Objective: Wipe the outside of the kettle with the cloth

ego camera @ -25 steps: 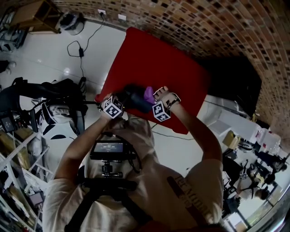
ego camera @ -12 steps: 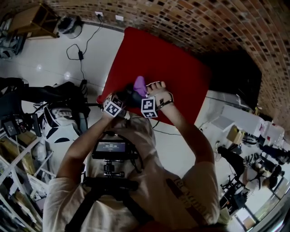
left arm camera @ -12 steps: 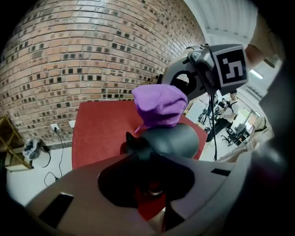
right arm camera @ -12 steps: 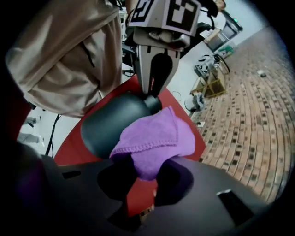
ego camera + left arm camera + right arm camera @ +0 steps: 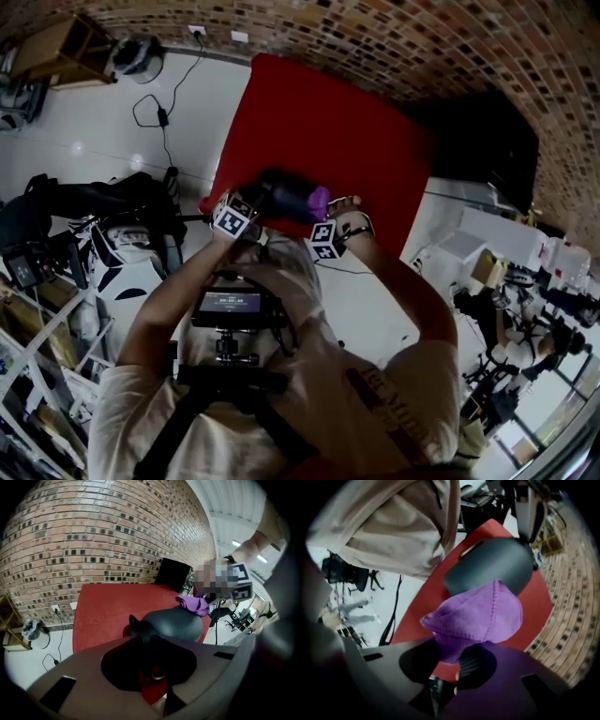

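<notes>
— Swung the right gripper (image 5: 454, 663) back since half a second ago, off the top of the kettle (image 5: 492, 566) and over to its right end, nearer the body.
— Holding what?
— Clamped on the purple cloth (image 5: 480, 613), bunched between both pads and bulging forward. Pressed against the dark kettle body at the far edge of the fold.
— And the other side?
— Just closed the left gripper (image 5: 149, 641) tighter. Pinched nearly together now on a dark part at the kettle's near end, below the pointed spout. Cannot tell exactly which part.
— Kettle's place?
— Held between the two grippers, over the near edge of the red table (image 5: 328, 112). Hard to say whether resting on it or lifted clear.
— Further out?
— Backed by a brick wall (image 5: 93, 536) beyond the table. Flanked on the left by pale floor (image 5: 103, 122) with a black cable (image 5: 159, 103) trailing across.
</notes>
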Demonstrator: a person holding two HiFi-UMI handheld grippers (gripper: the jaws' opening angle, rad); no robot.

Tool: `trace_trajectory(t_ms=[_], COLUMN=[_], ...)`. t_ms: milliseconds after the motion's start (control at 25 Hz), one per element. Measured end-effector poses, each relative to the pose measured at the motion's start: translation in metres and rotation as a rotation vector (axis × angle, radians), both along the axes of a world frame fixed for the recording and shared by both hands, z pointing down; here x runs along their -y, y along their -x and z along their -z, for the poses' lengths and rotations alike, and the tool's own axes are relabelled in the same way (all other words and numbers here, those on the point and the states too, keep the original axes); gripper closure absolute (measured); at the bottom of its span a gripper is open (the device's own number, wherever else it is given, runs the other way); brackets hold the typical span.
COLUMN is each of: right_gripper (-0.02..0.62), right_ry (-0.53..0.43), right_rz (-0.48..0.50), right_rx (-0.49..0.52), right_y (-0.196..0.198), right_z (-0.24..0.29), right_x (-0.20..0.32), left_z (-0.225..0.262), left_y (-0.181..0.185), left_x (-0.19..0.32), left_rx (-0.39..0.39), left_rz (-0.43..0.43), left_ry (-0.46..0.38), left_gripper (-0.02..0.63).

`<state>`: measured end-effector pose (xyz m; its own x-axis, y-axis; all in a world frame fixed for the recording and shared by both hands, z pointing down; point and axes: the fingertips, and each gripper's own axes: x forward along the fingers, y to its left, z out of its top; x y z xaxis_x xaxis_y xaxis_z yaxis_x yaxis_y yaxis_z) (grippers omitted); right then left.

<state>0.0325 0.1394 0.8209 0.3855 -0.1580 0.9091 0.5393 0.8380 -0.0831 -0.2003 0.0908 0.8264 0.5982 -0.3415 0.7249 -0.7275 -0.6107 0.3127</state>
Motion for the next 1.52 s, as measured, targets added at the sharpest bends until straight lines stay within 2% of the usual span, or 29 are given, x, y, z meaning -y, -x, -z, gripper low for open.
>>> trace_trajectory(t_ms=[40,120,200,240,280,320,400,520,600,680,760,840,960,1040,1080,1160,1240,1320,1440,1520], right_gripper=[0.489,0.489,0.489,0.489,0.489,0.489,0.489,0.489,0.488,0.489,0.489,0.489,0.489,0.489,0.489,0.489,0.489,0.489,0.489,0.489], right_ry=[0.037,0.144,0.349,0.468,0.576,0.658,0.759,0.819,0.809,0.787,0.764,0.700,0.479,0.345,0.318,0.335,0.406,0.509,0.681,0.734], right_rz=[-0.149,-0.552,-1.026,-1.240,-1.414,-1.547,-1.740,-2.018,-2.198,-2.330,-2.423,-2.526,-2.678,-2.694,-2.665,-2.529,-2.363,-2.242,-2.157,-2.194], right_rx=[0.017,0.151,0.371,0.476,0.565,0.643,0.764,0.853,0.891,0.938,0.987,0.994,0.980,0.983,0.991,1.004,0.990,0.956,0.879,0.864], right_y=[-0.016,-0.015,0.027,0.055,0.083,0.109,0.157,0.208,0.217,0.198,0.161,0.117,0.042,0.005,-0.001,0.014,0.055,0.105,0.174,0.199], right_z=[0.000,0.011,0.033,0.043,0.052,0.057,0.055,0.028,0.013,0.005,-0.001,-0.006,-0.028,-0.039,-0.036,-0.020,-0.004,0.003,-0.008,-0.025], right_x=[-0.012,-0.036,-0.064,-0.076,-0.085,-0.088,-0.081,-0.059,-0.045,-0.036,-0.036,-0.040,-0.043,-0.042,-0.041,-0.041,-0.047,-0.058,-0.077,-0.080], left_z=[0.002,0.004,0.004,0.004,0.004,0.005,0.006,0.007,0.007,0.006,0.008,0.008,0.010,0.009,0.010,0.010,0.008,0.008,0.009,0.010], left_y=[-0.002,-0.004,-0.004,-0.003,-0.001,0.000,0.001,-0.004,-0.003,-0.005,-0.007,-0.006,-0.006,-0.006,-0.006,-0.005,-0.002,0.000,0.000,0.001], left_x=[0.001,0.003,0.004,0.002,0.002,0.002,0.005,0.003,0.001,0.001,0.002,0.004,0.008,0.007,0.006,0.003,0.001,-0.001,-0.004,-0.008], left_rx=[-0.006,-0.008,-0.009,-0.010,-0.007,0.000,0.010,0.013,0.040,0.062,0.052,0.041,0.031,0.024,0.018,0.016,0.034,0.054,0.067,0.069], left_rz=[0.001,-0.004,-0.013,-0.017,-0.020,-0.024,-0.036,-0.066,-0.096,-0.127,-0.133,-0.125,-0.105,-0.085,-0.077,-0.072,-0.083,-0.095,-0.115,-0.125], left_ry=[0.001,0.000,-0.001,0.005,0.008,0.004,-0.012,-0.011,-0.018,-0.033,-0.044,-0.050,-0.055,-0.050,-0.044,-0.036,-0.038,-0.041,-0.042,-0.039], left_gripper=[0.554,0.554,0.554,0.554,0.554,0.554,0.554,0.554,0.554,0.554,0.554,0.554,0.554,0.554,0.554,0.554,0.554,0.554,0.554,0.554])
